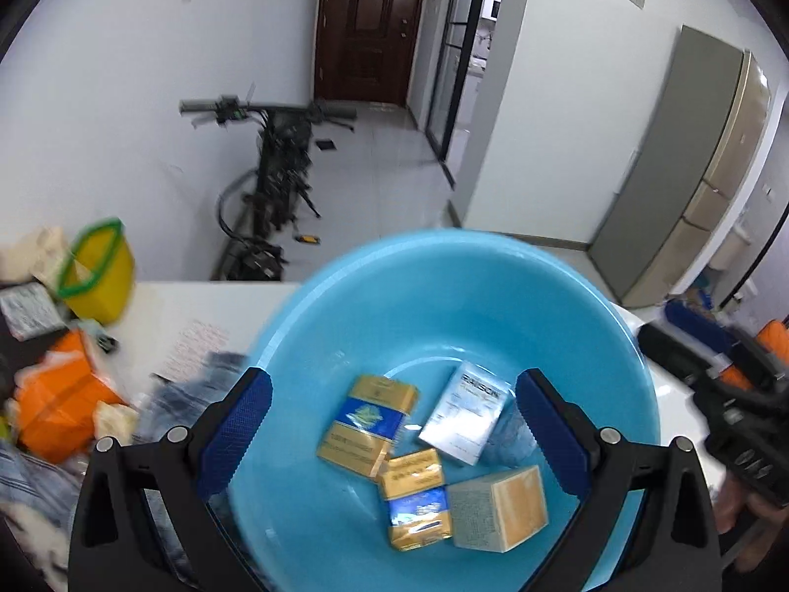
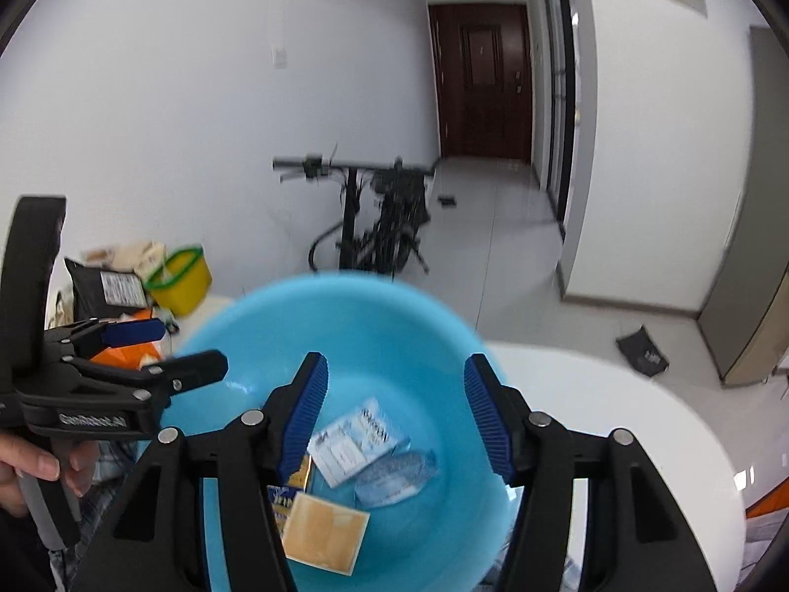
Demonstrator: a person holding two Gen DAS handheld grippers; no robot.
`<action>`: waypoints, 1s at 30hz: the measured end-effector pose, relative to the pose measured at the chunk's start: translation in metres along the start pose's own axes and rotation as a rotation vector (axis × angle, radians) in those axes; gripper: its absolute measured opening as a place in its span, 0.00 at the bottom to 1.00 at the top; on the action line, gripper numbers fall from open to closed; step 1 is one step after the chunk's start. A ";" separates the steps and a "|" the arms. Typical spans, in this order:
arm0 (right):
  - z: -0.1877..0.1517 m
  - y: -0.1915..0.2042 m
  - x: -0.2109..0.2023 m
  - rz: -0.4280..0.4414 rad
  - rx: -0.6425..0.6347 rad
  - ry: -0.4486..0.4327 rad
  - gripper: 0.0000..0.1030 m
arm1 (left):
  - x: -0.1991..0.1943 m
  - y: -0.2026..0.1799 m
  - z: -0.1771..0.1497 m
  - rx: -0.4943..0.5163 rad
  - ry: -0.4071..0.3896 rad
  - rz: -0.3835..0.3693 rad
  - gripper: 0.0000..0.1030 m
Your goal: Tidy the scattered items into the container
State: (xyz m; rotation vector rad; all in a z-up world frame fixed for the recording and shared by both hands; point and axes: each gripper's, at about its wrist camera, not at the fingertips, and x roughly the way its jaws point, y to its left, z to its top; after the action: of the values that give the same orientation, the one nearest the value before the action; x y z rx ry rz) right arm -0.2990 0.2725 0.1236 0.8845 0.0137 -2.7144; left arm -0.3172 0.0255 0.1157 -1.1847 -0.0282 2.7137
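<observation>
A light blue basin (image 1: 444, 296) sits on the white table and holds several small boxes: two gold and blue packs (image 1: 367, 419), a silver pack (image 1: 466, 412) and a tan box (image 1: 500, 508). My left gripper (image 1: 394, 434) is open and empty, its blue pads spread above the basin. My right gripper (image 2: 394, 414) is also open and empty above the basin (image 2: 355, 330); the silver pack (image 2: 355, 439) and tan box (image 2: 325, 535) lie below it. The left gripper (image 2: 143, 350) also shows at the left of the right wrist view.
A yellow tub with a green rim (image 1: 98, 271), an orange bag (image 1: 59, 404) and cloth clutter lie left of the basin. The white table (image 2: 616, 419) extends right. A black scooter (image 1: 281, 163) stands on the floor behind, with a door and a cabinet beyond.
</observation>
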 end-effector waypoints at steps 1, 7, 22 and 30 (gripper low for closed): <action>0.004 0.001 -0.008 -0.007 -0.006 -0.022 0.59 | -0.009 -0.002 0.002 0.016 -0.027 0.012 0.98; 0.010 0.007 -0.041 -0.031 -0.019 -0.088 0.59 | -0.047 -0.006 0.004 0.017 -0.107 0.006 0.98; -0.012 0.007 -0.097 -0.014 -0.013 -0.188 0.76 | -0.109 0.004 -0.035 0.039 -0.242 -0.005 0.98; -0.037 0.012 -0.123 0.001 -0.008 -0.220 0.78 | -0.149 0.014 -0.068 0.033 -0.299 -0.038 0.98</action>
State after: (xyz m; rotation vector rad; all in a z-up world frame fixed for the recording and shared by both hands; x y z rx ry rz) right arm -0.1789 0.2973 0.1655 0.5788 -0.0208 -2.7924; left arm -0.1701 -0.0180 0.1761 -0.7524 -0.0452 2.8197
